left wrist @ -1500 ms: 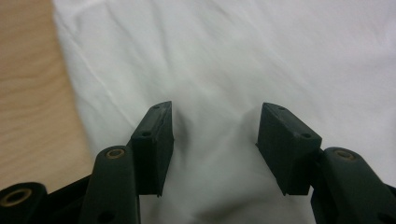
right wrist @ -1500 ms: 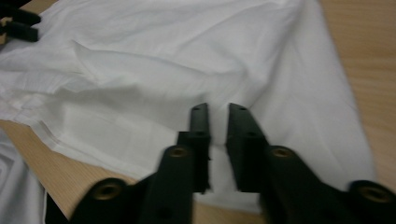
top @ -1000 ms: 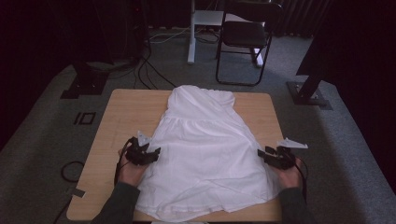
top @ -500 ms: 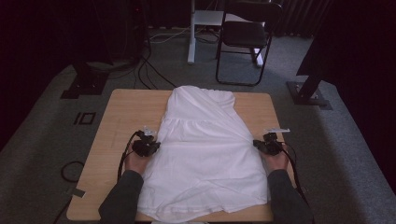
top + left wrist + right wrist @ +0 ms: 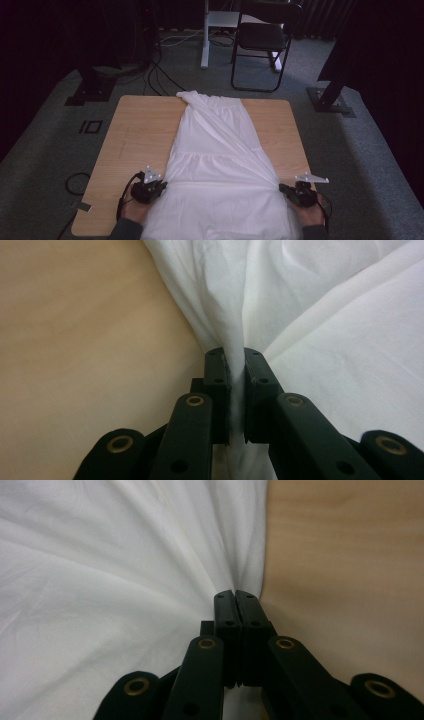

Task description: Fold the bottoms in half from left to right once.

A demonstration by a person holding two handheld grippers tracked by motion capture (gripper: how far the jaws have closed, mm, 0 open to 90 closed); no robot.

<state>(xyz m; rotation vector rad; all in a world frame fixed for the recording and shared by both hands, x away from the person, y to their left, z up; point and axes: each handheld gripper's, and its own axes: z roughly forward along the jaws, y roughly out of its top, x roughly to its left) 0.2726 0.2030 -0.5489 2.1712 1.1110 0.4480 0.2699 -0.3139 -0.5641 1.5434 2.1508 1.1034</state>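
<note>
A white dress (image 5: 215, 165) lies lengthwise on the wooden table (image 5: 140, 130), its top at the far edge and its skirt hanging over the near edge. My left gripper (image 5: 161, 186) is shut on the dress's left side edge near the front of the table. In the left gripper view a bunched fold of the dress (image 5: 300, 305) is pinched between the jaws of the left gripper (image 5: 235, 352). My right gripper (image 5: 284, 189) is shut on the right side edge. In the right gripper view the cloth (image 5: 110, 570) fans out from the right gripper (image 5: 235, 594). Taut creases run between the two grips.
Bare wood shows on both sides of the dress. Behind the table stand a black folding chair (image 5: 262, 37) and a white post (image 5: 205, 35). Cables (image 5: 155, 75) trail over the grey carpet, and dark stand bases (image 5: 332, 100) sit at the table's far corners.
Both hands first went forward along the dress's sides, then drew back toward the near edge, gripping the cloth. The dress is now stretched narrower, with its skirt pulled toward the person.
</note>
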